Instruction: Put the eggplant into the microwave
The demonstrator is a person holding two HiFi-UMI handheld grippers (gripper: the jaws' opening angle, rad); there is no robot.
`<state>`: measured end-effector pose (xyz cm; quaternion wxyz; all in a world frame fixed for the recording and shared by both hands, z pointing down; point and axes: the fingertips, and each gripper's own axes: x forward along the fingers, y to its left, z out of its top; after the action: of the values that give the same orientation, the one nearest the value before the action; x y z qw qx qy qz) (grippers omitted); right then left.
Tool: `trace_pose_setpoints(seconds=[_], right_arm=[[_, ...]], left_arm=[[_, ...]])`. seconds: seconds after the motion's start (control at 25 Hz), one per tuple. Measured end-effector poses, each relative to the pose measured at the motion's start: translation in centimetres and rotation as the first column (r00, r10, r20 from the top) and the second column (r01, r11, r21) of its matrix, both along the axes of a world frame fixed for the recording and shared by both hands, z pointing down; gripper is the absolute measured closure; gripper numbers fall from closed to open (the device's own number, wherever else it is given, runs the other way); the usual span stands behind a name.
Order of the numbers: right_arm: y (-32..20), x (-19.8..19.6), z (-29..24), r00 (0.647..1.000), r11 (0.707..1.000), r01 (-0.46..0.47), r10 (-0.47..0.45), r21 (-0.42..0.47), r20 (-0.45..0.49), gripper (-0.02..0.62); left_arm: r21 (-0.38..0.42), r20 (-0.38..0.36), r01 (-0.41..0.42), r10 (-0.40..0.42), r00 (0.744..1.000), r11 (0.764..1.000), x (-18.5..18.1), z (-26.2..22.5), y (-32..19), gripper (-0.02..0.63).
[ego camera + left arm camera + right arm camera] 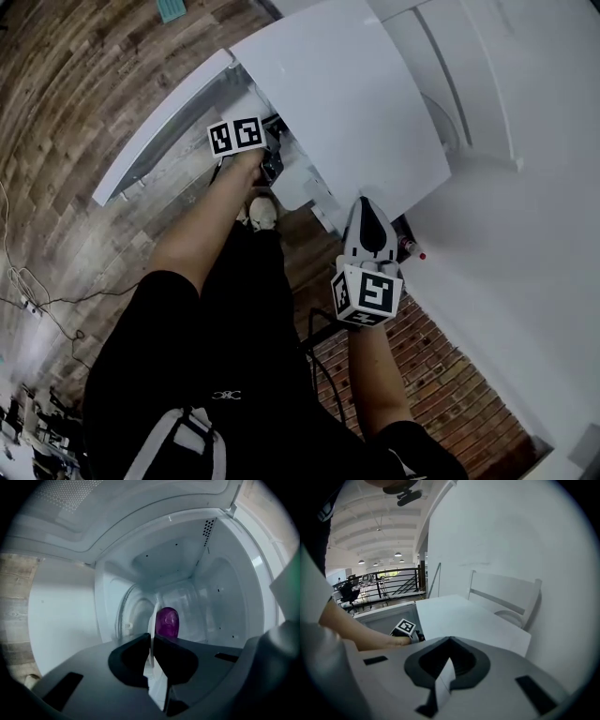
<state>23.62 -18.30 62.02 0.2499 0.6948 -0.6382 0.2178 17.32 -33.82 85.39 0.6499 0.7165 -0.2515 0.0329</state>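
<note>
Purple eggplant [167, 623] is inside microwave [225, 592], deep in cavity, next to round glass tray [129, 606]. It is beyond left tool [152, 638], not touching it. Jaws of left tool pressed together, nothing between, tool at cavity mouth. Wide-open door [159, 127] stands beside left forearm [202, 234]. Also right tool [449, 643] pressed together, empty, outside near microwave corner. White chair [506, 597] at wall beyond microwave. On wood floor [84, 84], cables [28, 300].

No legible text or markings.
</note>
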Motion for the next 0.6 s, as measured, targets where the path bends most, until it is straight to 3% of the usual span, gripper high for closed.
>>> trace_pose_setpoints(seconds=[0.08,0.2,0.32,0.44,0.52,0.6], right_arm=[[0.1,0.1,0.1,1.0,1.0,0.002,-0.002,-0.005,-0.002,0.591],[0.3,0.3,0.3,1.0,1.0,0.001,-0.001,-0.021,-0.006,0.591],[0.5,0.4,0.5,1.0,0.999,0.008,-0.009,-0.033,-0.007,0.591],[0.3,0.5,0.8,1.0,0.999,0.016,-0.017,-0.041,-0.006,0.589],[0.2,0.3,1.0,1.0,0.999,0.022,-0.022,-0.042,-0.005,0.59],[-0.1,0.0,1.0,1.0,0.999,0.028,-0.028,-0.04,-0.005,0.591]], left_arm=[[0.027,0.047,0.004,-0.005,0.999,1.0,-0.1,0.2,-0.5,0.591],[0.176,0.24,-0.075,0.031,0.97,0.982,-0.7,0.4,-1.0,0.566],[0.348,0.473,-0.24,0.051,0.88,0.906,-1.2,0.1,-1.5,0.521],[0.445,0.609,-0.357,0.014,0.793,0.821,-1.3,0.2,-2.2,0.476],[0.474,0.648,-0.397,-0.007,0.762,0.786,-1.3,0.4,-2.4,0.462],[0.494,0.651,-0.393,-0.031,0.758,0.775,-1.6,0.2,-2.6,0.401]])
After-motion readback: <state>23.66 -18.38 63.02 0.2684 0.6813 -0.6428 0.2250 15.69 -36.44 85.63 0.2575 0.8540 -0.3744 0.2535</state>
